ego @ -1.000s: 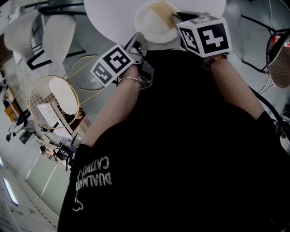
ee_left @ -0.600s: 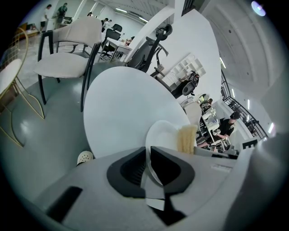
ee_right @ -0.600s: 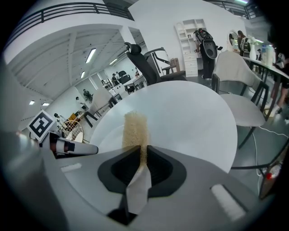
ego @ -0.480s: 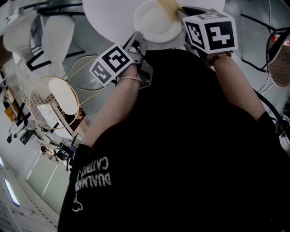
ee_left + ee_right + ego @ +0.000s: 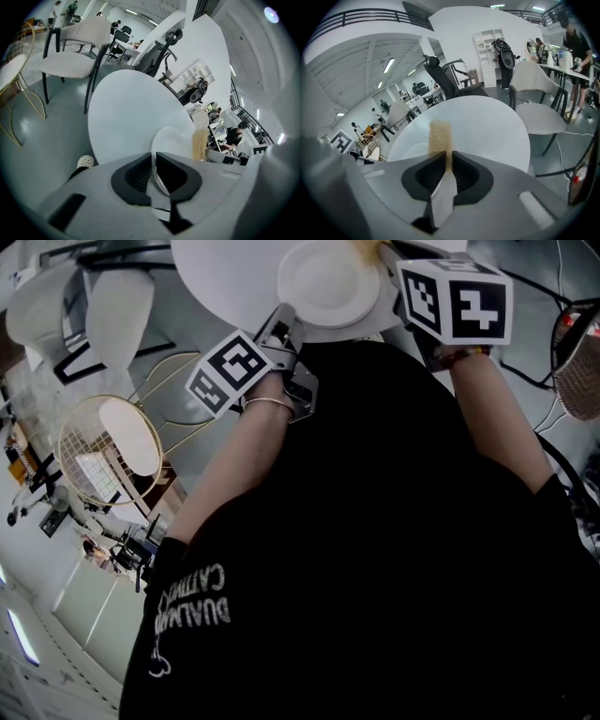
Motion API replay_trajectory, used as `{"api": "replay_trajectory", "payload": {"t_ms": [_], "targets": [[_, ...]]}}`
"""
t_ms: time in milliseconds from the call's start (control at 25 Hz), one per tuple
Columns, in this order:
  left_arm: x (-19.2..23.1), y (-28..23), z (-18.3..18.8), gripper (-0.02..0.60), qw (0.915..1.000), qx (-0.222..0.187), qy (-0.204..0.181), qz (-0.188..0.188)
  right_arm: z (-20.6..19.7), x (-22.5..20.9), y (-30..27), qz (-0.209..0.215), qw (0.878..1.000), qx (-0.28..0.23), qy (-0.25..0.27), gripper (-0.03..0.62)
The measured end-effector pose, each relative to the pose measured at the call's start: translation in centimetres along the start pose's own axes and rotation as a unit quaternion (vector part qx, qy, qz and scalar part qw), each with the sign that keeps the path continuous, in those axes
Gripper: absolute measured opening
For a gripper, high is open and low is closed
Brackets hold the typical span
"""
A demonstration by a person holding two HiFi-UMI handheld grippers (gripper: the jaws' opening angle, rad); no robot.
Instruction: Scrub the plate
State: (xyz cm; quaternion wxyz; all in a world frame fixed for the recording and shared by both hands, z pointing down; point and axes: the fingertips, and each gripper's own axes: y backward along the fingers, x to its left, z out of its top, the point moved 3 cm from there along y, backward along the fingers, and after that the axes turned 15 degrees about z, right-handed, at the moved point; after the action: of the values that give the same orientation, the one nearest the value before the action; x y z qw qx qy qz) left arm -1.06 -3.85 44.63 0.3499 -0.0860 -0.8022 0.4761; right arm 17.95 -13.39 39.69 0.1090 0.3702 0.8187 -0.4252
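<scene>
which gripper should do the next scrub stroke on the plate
Right. The right gripper is shut on the tan scrub pad, right beside the plate. The left gripper is clamped on the plate's rim, so it likely just steadies it.

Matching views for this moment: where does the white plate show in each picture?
Head view: top centre, the plate is gripped at its lower-left rim by the left claw.
Left gripper view: lower centre, the plate is edge-on, rising from between the jaws.
Right gripper view: lower left of centre, a pale rim beside the tan scrub pad.
Shared landmark: the round white table under the plate.
</scene>
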Motion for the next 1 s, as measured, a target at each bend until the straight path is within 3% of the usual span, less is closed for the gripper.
{"api": "replay_trajectory", "payload": {"t_ms": [120,240,440,640,1000], "targets": [[0.0,0.1,0.0,0.031,1.0000,-0.003,0.002,0.000,0.3,1.6,-0.4,0.033,0.999,-0.013,-0.007,0.049],[0.0,0.1,0.0,0.029,1.0000,-0.007,0.004,-0.001,-0.3,4.8,-1.6,0.098,0.995,-0.008,-0.030,0.048],[0.1,0.2,0.0,0.026,0.9996,-0.012,0.023,-0.006,-3.6,10.7,-4.0,0.175,0.983,0.060,-0.005,0.048],[0.6,0.2,-0.1,0.021,0.9983,-0.014,0.056,-0.010,-5.5,11.4,-5.4,0.173,0.980,0.098,0.015,0.048],[0.4,0.0,-0.1,0.021,0.9990,-0.010,0.042,-0.012,-6.3,9.0,-5.5,0.132,0.983,0.123,0.015,0.046]]}}
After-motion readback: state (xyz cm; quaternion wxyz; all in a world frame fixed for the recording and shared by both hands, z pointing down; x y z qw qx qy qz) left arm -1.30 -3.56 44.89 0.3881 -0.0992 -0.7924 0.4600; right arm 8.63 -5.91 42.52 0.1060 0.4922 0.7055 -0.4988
